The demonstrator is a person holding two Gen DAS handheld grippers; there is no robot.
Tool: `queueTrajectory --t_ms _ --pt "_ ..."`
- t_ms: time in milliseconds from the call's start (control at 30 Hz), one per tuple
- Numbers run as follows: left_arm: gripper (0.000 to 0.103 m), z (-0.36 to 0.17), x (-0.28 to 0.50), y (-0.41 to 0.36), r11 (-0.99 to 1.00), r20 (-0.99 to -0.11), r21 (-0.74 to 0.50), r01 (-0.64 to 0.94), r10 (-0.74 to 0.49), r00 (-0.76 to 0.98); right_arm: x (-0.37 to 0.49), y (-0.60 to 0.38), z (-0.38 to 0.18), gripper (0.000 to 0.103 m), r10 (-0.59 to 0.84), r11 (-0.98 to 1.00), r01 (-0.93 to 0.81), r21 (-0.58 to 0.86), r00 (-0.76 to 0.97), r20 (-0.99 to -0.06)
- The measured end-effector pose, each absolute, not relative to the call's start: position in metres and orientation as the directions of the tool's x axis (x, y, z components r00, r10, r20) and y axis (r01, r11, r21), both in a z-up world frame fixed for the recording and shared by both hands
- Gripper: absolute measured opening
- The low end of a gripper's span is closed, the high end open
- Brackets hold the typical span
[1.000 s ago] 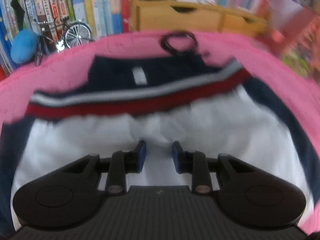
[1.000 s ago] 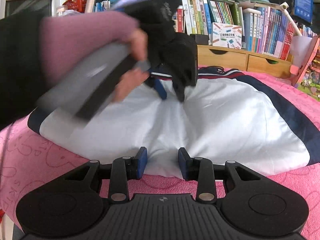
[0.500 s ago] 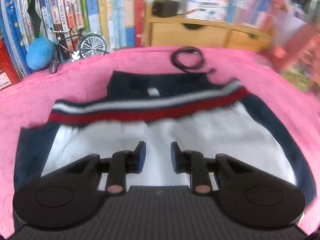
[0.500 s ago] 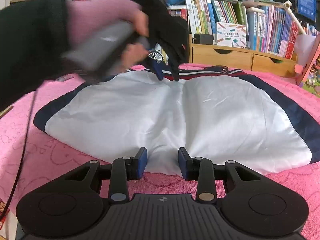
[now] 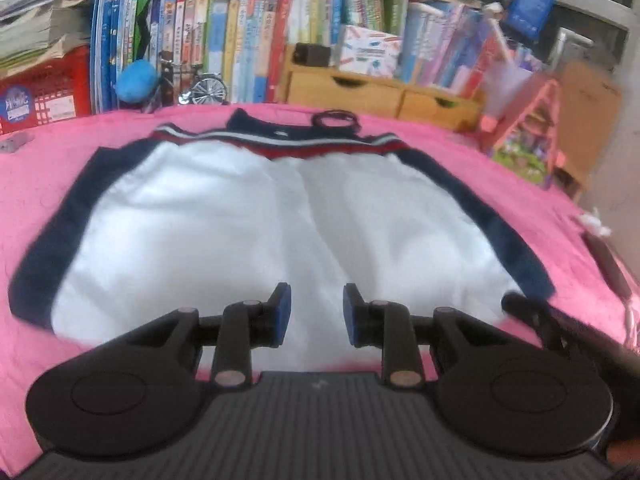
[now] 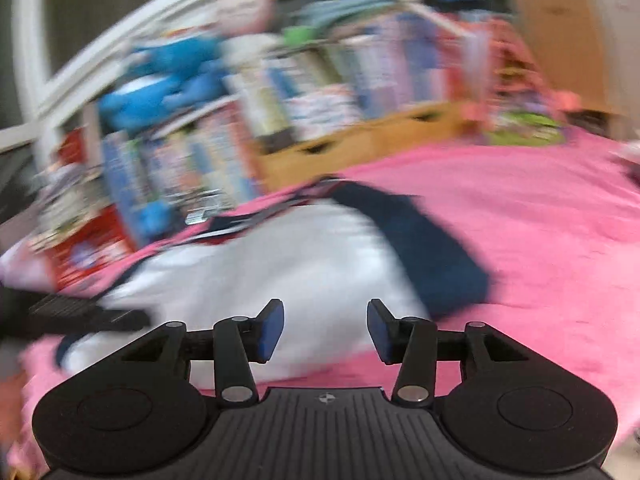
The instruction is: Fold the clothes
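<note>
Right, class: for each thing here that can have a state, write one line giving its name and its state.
Shorts: spread flat on the pink cover, not yet folded, waistband at the far side.
Left gripper: open, nothing between its pads.
Right gripper: jaws opening, nothing between them.
Pink cover: laid out under the shorts.
Wooden drawers: closed.
Black cable: coiled beyond the waistband.

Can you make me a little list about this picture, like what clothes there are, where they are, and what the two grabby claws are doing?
clothes: white shorts with navy side stripes and a red, white and navy waistband
where: spread flat on the pink blanket
left gripper: jaws apart, holding nothing, over the near hem
right gripper: jaws opening, nothing between them
behind: bookshelf, wooden drawers, toy bicycle
folded yet: no
</note>
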State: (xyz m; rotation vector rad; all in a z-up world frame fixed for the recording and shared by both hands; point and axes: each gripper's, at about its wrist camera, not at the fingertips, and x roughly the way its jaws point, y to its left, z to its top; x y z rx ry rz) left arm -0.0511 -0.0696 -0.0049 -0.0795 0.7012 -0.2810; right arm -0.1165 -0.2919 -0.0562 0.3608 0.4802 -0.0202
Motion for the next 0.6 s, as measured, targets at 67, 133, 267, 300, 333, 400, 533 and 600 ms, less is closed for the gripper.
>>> queueTrajectory --t_ms 67,133,267,300,333,400,533,600 --pt "0.026 -0.01 -0.056 -0.079 0.959 -0.633 -0.151 0.24 -0.28 0.721 -0.116 -0.309 -0.064 0.049 0.018 0.918 0.176 0.356 0.878 -0.479" --pt "0.026 -0.018 -0.053 -0.088 0.966 -0.656 -0.118 0.23 -0.25 0.713 -0.114 -0.324 -0.074 0.052 0.025 0.886 0.211 0.414 0.867 -0.497" --pt "0.03 -0.03 -0.05 -0.089 0.977 -0.673 -0.099 0.189 -0.205 0.711 -0.108 -0.338 -0.085 0.054 0.061 0.846 0.22 0.486 0.865 -0.498" --pt "0.031 -0.032 -0.05 -0.089 0.978 -0.673 -0.1 0.182 -0.201 0.712 -0.105 -0.339 -0.086 0.055 0.061 0.847 0.218 0.484 0.865 -0.497" --pt "0.031 -0.033 -0.052 -0.088 0.978 -0.672 -0.099 0.181 -0.2 0.713 -0.102 -0.339 -0.086 0.056 0.063 0.846 0.217 0.486 0.865 -0.497" --pt "0.032 -0.034 -0.055 -0.088 0.98 -0.67 -0.099 0.175 -0.196 0.716 -0.093 -0.34 -0.087 0.057 0.079 0.837 0.211 0.504 0.865 -0.495" --pt "0.032 -0.037 -0.058 -0.091 0.982 -0.664 -0.071 0.173 -0.176 0.727 -0.079 -0.341 -0.086 0.059 0.109 0.819 0.203 0.537 0.864 -0.492" --pt "0.032 -0.038 -0.06 -0.092 0.983 -0.661 -0.069 0.172 -0.174 0.73 -0.072 -0.341 -0.086 0.059 0.122 0.813 0.197 0.548 0.862 -0.491"
